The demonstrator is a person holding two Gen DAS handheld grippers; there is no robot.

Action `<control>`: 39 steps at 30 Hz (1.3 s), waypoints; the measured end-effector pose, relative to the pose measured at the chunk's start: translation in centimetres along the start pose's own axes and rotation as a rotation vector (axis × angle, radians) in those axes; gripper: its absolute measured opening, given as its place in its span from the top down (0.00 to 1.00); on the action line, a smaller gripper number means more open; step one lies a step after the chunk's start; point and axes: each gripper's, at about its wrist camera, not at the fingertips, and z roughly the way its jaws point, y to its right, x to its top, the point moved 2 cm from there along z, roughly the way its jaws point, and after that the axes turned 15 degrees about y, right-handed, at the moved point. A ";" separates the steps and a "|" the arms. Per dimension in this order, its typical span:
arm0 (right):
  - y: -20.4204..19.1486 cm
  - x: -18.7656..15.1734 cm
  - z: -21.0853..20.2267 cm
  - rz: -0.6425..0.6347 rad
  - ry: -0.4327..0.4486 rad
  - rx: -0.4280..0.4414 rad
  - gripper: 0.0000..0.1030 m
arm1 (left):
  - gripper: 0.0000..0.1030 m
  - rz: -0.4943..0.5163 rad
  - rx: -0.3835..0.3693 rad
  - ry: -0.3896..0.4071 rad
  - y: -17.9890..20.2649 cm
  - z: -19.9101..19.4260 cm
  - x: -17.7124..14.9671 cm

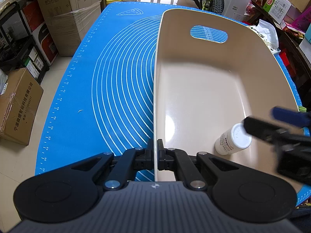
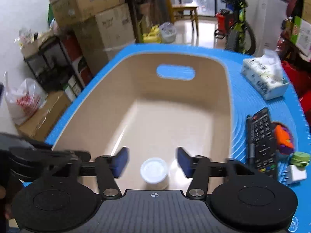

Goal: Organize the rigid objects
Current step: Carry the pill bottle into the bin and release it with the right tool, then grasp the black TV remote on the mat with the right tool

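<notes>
A beige plastic bin (image 1: 204, 89) stands on the blue mat (image 1: 116, 77). My left gripper (image 1: 155, 153) is shut on the bin's left wall at its near end. A white bottle (image 1: 232, 138) stands inside the bin near its front. It also shows in the right wrist view (image 2: 154, 171), between the blue pads, which stand wide apart and do not touch it. My right gripper (image 2: 153, 162) is open just above the bin (image 2: 175, 120); it shows blurred in the left wrist view (image 1: 272, 124).
Right of the bin on the mat (image 2: 241, 97) lie a black remote (image 2: 263, 141), a dark pen (image 2: 249, 141), an orange toy (image 2: 283, 137), green discs (image 2: 300, 158), a white plug (image 2: 296, 174) and a tissue pack (image 2: 264, 79). Cardboard boxes (image 1: 64, 15) stand on the floor to the left.
</notes>
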 end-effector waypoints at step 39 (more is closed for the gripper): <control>19.0 -3.1 2.4 0.182 -0.022 -0.277 0.57 | 0.96 -0.013 -0.005 0.002 -0.2 -0.1 0.2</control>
